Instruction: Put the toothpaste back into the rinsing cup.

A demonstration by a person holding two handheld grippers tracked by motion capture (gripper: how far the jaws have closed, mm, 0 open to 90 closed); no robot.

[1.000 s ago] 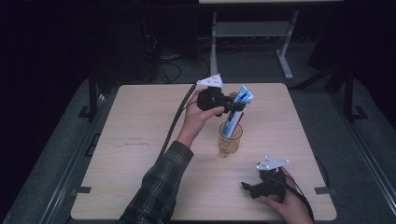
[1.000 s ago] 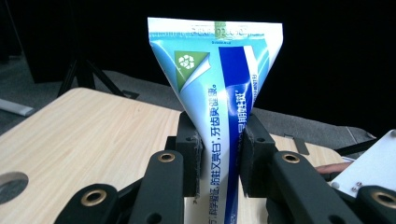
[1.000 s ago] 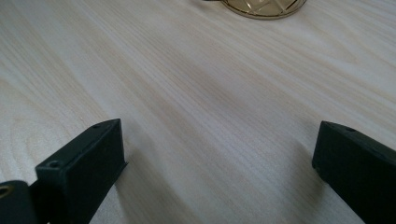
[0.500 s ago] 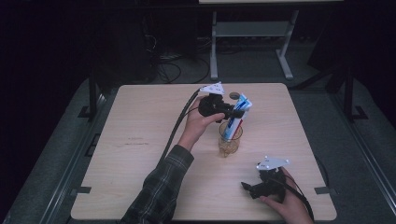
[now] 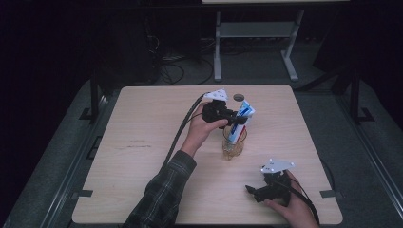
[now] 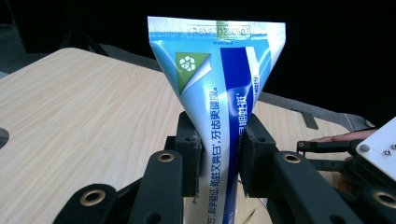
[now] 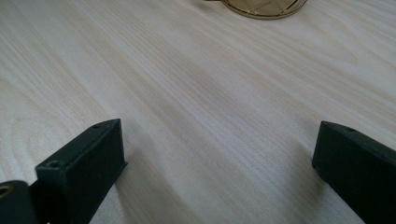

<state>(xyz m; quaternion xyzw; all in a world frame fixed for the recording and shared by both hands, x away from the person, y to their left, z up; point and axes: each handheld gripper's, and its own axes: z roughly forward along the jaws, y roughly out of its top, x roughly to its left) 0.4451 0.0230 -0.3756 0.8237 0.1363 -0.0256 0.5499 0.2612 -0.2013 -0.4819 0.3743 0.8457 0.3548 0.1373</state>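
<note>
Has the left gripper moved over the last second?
Yes. The left gripper, clamping the toothpaste tube, has sunk toward the glass, lowering the tube into it.

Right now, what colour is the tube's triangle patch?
Green, on the toothpaste tube; left gripper view shows it best.

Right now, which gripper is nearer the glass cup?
Left. The left gripper holds the toothpaste tube directly above the glass cup; the right gripper rests apart at the table's near edge.

Blue-and-white toothpaste tube (image 6: 219,107) stands upright, crimped end up, in an amber glass (image 5: 234,148) mid-table
</note>
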